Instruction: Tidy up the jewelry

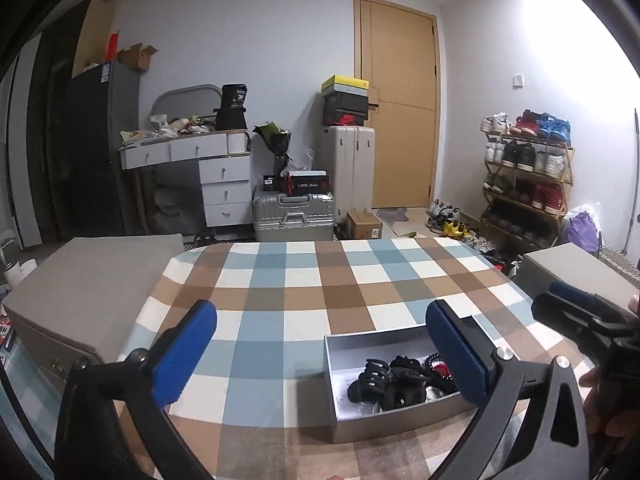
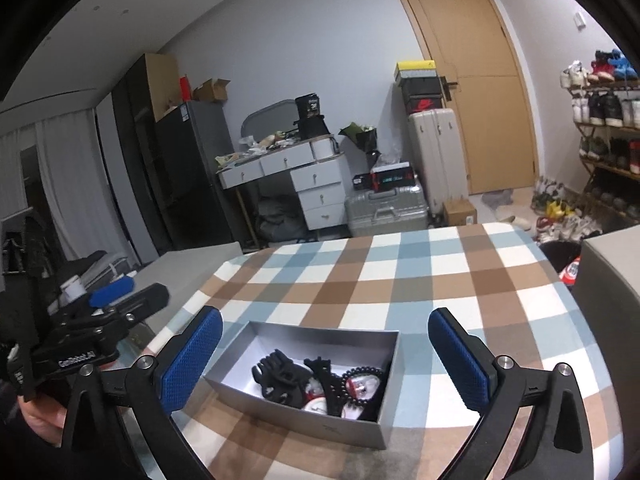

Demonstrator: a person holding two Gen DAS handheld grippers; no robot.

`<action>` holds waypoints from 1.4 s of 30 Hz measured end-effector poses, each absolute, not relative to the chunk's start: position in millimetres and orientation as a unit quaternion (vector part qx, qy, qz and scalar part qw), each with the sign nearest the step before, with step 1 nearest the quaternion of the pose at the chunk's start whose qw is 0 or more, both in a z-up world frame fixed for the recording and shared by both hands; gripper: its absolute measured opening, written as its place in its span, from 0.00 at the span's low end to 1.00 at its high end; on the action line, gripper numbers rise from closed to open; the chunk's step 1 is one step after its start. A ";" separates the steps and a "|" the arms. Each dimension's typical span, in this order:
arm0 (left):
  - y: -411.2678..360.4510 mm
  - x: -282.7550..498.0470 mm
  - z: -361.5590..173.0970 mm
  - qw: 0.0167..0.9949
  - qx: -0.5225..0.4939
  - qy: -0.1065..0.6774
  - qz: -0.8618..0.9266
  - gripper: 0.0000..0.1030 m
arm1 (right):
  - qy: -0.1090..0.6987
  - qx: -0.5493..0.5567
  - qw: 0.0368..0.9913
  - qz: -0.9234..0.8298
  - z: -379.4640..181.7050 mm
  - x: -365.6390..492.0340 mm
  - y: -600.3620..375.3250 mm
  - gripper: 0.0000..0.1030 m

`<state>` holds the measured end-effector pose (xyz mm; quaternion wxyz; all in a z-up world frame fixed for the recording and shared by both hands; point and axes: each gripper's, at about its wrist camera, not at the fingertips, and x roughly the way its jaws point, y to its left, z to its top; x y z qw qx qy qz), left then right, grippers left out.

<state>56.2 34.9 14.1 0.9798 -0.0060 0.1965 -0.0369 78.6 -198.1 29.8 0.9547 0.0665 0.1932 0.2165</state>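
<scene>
Two handheld grippers hover with nothing in them over a checked tablecloth [image 2: 400, 280], each with its blue-padded jaws spread wide and empty. Nearest the lens in the right wrist view, the right gripper [image 2: 325, 354] frames an open grey box [image 2: 320, 332] that sits low and just ahead of its fingers, slightly left of the midline between them; the box's long axis runs across the view, tilting down to the right, so its long sides lie roughly crosswise to the jaws. Inside lie the pieces to be sorted: black claw clips [image 2: 280, 376], a black beaded bracelet [image 2: 362, 380] and small red and white items too tangled to name. In the left wrist view the left gripper [image 1: 320, 354] points over the cloth with the same box [image 1: 372, 342] off to its right, partly hidden behind its right-hand finger, so it would have to swing across to reach in. The right gripper appears the better placed of the two, squarely facing the box, though both stand above its rim rather than in it. Beyond the table edge lie grey storage boxes [image 1: 100, 276] to either side, then silver suitcases [image 2: 384, 208], a white drawer unit [image 2: 316, 184], a shoe rack [image 1: 528, 176] and a closed wooden door [image 2: 472, 80] at the far wall.
</scene>
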 end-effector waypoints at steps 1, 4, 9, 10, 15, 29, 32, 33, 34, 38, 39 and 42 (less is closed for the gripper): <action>36.4 55.8 10.6 0.980 -0.007 0.195 -0.031 0.99 | 0.184 0.061 0.958 0.211 28.5 76.0 -198.6 1.00; 40.5 54.5 -1.5 0.982 -0.011 0.188 -0.014 0.99 | 0.151 0.040 0.969 0.194 21.3 67.9 -201.0 1.00; 40.5 50.1 -19.9 0.985 0.010 0.172 0.019 0.99 | 0.132 -0.004 0.979 0.158 3.4 60.8 -202.4 1.00; 39.3 47.1 -20.9 0.986 0.013 0.167 0.024 0.99 | 0.131 -0.012 0.980 0.150 0.0 60.2 -202.0 1.00; 37.5 44.3 -23.9 0.987 0.019 0.157 0.029 0.99 | 0.140 -0.026 0.980 0.138 -11.7 61.7 -203.8 1.00; 37.7 40.1 -27.6 0.987 0.010 0.160 0.016 0.99 | 0.156 -0.026 0.979 0.125 -14.3 63.3 -206.4 1.00; 41.6 39.0 -27.4 0.987 -0.002 0.159 0.016 0.99 | 0.154 -0.029 0.980 0.125 -14.5 62.6 -205.5 1.00; 42.3 37.2 -25.9 0.988 -0.004 0.157 0.016 0.99 | 0.154 -0.030 0.980 0.125 -14.5 62.7 -205.4 1.00; 41.1 38.8 -26.8 0.987 -0.004 0.157 0.016 0.99 | 0.155 -0.030 0.979 0.125 -14.6 63.0 -205.1 1.00; 40.4 37.7 -26.6 0.987 -0.002 0.159 0.017 0.99 | 0.160 -0.031 0.979 0.122 -14.8 65.5 -205.3 1.00; 40.5 36.8 -26.0 0.987 -0.003 0.159 0.015 0.99 | 0.161 -0.030 0.979 0.122 -14.9 65.8 -205.3 1.00; 40.9 36.3 -25.2 0.987 -0.004 0.158 0.015 0.99 | 0.162 -0.029 0.979 0.122 -14.7 65.8 -205.4 1.00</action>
